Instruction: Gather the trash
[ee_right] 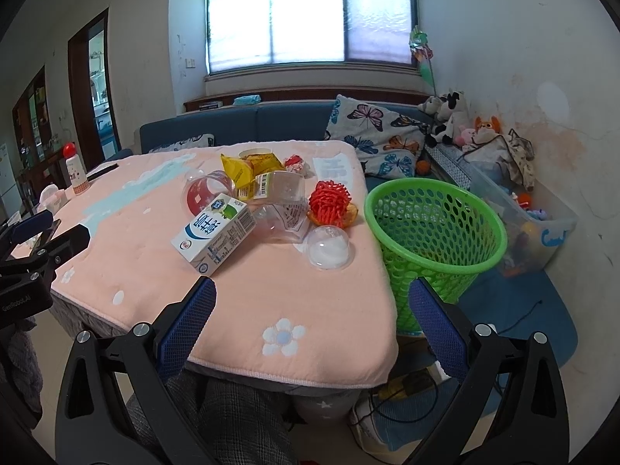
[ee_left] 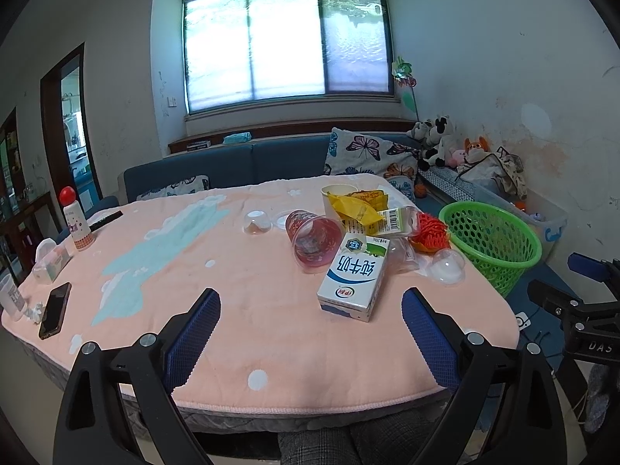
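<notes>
While boxy milk carton (ee_left: 353,276) lies flat | perforated green basket (ee_right: 434,232) upright

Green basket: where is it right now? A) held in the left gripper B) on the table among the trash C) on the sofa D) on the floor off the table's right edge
D: the green basket stands on the floor beside the right edge of the table, empty as far as visible; both grippers are open and hold nothing.

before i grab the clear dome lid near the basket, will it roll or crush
The clear dome lid sits flat side down near the table edge, so it will probably slide rather than roll. It looks like thin plastic: likely very light and apt to flex or pop out under the open right gripper.
</notes>
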Demonstrator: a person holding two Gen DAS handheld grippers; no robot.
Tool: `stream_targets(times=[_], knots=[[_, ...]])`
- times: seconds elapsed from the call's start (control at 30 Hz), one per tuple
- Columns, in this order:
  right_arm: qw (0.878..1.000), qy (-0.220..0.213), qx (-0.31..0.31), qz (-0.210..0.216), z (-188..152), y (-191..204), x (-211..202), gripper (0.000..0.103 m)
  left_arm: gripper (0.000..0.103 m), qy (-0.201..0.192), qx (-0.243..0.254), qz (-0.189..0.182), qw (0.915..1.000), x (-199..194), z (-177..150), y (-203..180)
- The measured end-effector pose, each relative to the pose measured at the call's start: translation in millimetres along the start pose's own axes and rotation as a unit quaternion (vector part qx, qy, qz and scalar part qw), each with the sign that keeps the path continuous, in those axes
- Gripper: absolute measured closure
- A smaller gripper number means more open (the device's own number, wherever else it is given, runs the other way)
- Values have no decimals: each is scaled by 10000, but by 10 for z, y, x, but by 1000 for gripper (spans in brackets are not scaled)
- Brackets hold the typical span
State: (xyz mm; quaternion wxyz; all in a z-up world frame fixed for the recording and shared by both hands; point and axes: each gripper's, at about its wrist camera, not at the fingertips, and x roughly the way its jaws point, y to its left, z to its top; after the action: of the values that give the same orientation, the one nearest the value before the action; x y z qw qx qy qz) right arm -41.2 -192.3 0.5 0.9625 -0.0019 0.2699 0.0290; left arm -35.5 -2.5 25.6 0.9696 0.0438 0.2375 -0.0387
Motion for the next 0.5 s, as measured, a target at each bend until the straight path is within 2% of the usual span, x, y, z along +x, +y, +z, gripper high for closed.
stream_targets(times=[0.5], knots=[[10000, -75, 34, 20, 6, -21, -58, 5, 10, -40, 1, -12, 10000, -15, 41, -18]])
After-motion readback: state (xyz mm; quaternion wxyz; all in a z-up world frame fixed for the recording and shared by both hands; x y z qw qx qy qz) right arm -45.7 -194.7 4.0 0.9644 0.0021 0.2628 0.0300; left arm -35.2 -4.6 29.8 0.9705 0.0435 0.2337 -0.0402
